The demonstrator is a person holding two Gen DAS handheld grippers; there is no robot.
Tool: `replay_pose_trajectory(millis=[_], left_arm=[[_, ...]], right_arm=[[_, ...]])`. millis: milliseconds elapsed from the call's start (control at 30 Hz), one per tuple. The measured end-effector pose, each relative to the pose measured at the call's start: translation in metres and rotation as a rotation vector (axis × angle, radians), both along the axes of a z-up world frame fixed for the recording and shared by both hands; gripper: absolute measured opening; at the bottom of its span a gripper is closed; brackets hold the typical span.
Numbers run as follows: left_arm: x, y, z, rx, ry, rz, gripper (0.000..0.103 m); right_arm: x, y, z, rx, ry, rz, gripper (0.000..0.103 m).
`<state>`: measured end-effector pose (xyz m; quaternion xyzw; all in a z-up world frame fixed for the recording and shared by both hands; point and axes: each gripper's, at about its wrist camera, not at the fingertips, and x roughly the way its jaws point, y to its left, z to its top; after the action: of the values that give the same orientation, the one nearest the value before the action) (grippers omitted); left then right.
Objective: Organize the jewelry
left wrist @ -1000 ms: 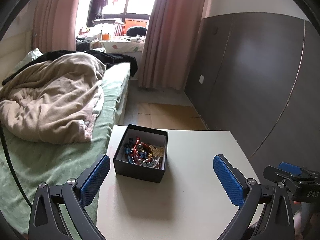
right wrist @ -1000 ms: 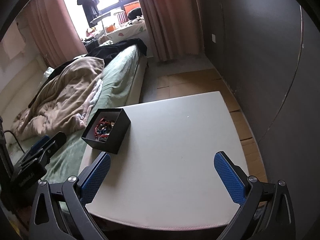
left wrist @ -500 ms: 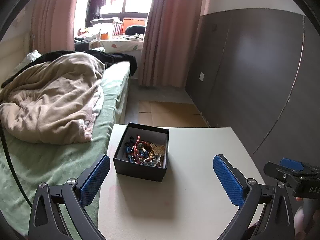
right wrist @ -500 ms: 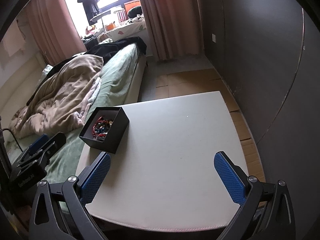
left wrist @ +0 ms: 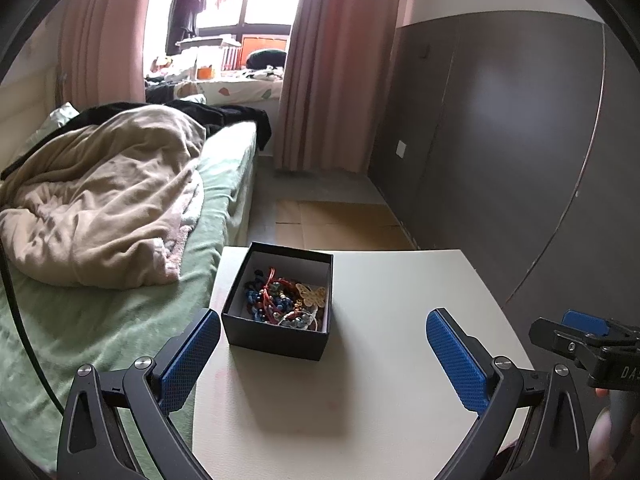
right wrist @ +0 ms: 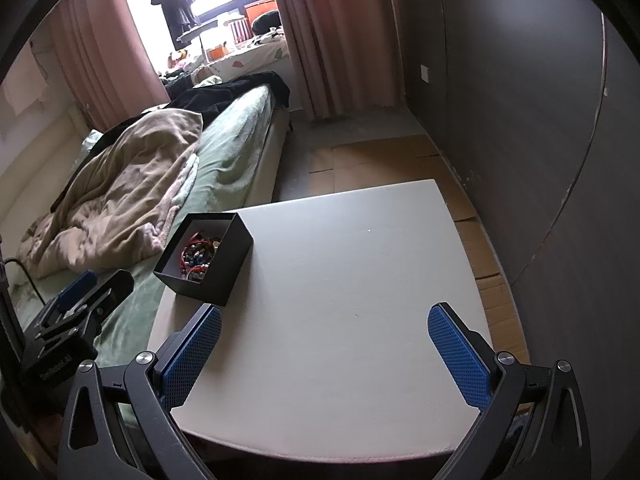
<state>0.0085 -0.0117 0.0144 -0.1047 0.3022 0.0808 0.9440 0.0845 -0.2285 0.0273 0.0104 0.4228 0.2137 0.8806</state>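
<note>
Left gripper: my left gripper (left wrist: 320, 346) hangs low over the near left part of the white table (left wrist: 392, 400), fingers spread wide, nothing between the blue pads (left wrist: 188, 360).
Right gripper: my right gripper (right wrist: 324, 350) is over the near edge of the table, fingers just as wide apart and gripping nothing; bare tabletop shows between the pads (right wrist: 460, 360).
Box: the black box (left wrist: 278, 300), open at the top, stands on the left part of the table close to its left edge, beside the bed (left wrist: 120, 320).
Box and left fingers: in the left wrist view the box sits just ahead of my fingertips, inside the span of the fingers but nearer the left one; its near left corner is close to the tip of the left pad and well apart from the right pad. No touching.
Box and right fingers: in the right wrist view the box (right wrist: 204, 258) lies ahead and to the left, beyond the tip of my left finger, outside the gap between the fingers.
Jewelry: a tangle of jewelry (left wrist: 280, 298) fills the box floor, with red cords, blue beads and a pale gold butterfly piece (left wrist: 310, 295) on the right side. I cannot tell single items apart in the tangle.
Each gripper in the other's view: the right one shows at the right edge of the left view, the left one at the lower left of the right view, over the green bedsheet.
</note>
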Motion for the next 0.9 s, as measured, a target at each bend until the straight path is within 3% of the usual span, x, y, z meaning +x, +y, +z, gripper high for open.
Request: replay_pose_trajectory(millis=[900], left_arm=[[-0.0005,-0.0069,0.0002,0.018,-0.002,-0.02,0.103]], right_arm=[[0.0,-0.0036,-0.0048,-0.034,0.005,-0.003,0.103]])
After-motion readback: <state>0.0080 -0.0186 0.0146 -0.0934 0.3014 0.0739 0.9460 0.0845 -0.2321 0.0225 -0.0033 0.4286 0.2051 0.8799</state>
